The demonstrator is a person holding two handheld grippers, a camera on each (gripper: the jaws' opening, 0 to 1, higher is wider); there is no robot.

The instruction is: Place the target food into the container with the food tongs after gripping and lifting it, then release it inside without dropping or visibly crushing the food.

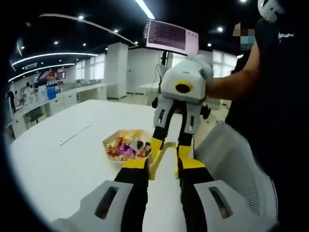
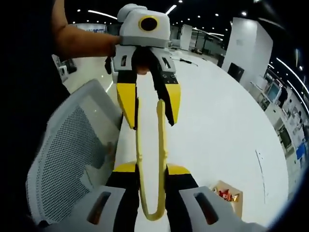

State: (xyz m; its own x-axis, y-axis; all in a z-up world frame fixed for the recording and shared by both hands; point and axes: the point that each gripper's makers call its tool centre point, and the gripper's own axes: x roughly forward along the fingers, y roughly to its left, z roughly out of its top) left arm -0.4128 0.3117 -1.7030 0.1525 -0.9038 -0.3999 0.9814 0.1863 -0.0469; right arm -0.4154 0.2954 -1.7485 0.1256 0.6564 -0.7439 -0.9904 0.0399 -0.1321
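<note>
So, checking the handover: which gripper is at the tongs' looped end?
The right gripper: in its own view the tongs' closed loop sits between its jaws, while the left gripper is at the two open tips.

Dim room, bright ceiling strip lights (image 1: pixel 144 8), glare on white table (image 2: pixel 217 125), fisheye-bent edges, soft focus

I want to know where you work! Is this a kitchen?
More likely a big office: a long white table, a mesh chair, a screen on a stand and ceiling light strips.
</note>
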